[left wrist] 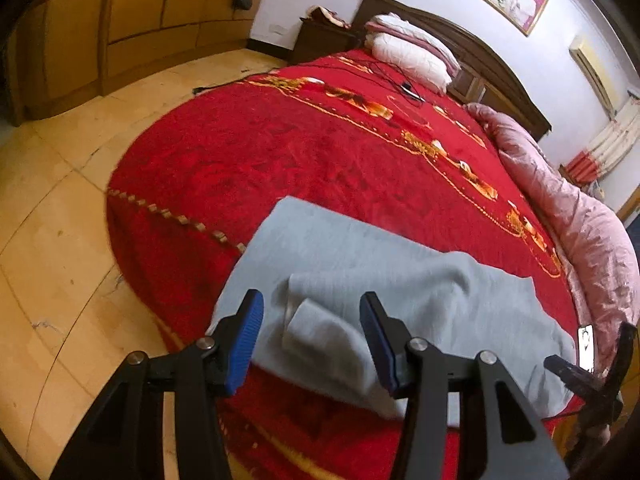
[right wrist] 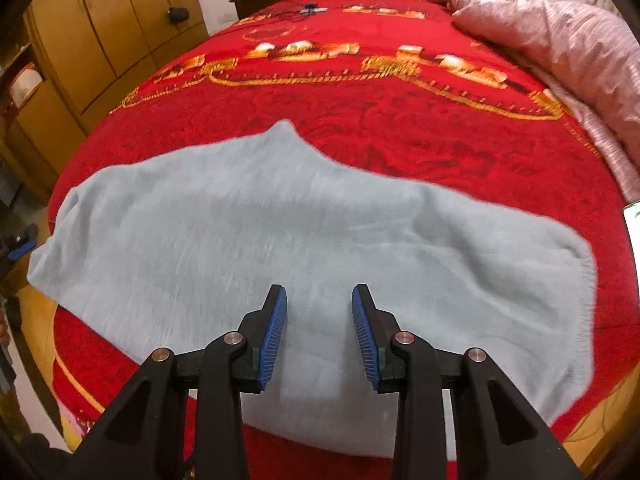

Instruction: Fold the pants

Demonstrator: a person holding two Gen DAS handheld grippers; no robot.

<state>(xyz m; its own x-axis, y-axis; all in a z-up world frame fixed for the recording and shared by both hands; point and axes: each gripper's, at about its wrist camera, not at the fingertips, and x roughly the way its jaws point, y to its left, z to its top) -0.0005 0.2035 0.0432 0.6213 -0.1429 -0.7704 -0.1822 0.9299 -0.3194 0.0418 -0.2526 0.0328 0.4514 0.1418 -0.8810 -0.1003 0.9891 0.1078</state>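
Now grey pants (right wrist: 280,232) on red blanket (right wrist: 400,140), both grippers' jaws apart

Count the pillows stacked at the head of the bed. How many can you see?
2. A white pillow lies at the bottom, against the headboard; a pink-and-white pillow sits on top of it. Others may be hidden behind them or under the pink quilt.

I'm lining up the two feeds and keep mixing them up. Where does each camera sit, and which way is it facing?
Left wrist: on the left gripper, above the bed's near left corner, facing diagonally toward the pillows; its own open fingers and part of the other gripper show.
Right wrist: on the right gripper, above the pants' middle, facing the headboard end; only its open fingers show clearly.
Shared: grey pants, red blanket, pink quilt, wardrobe.
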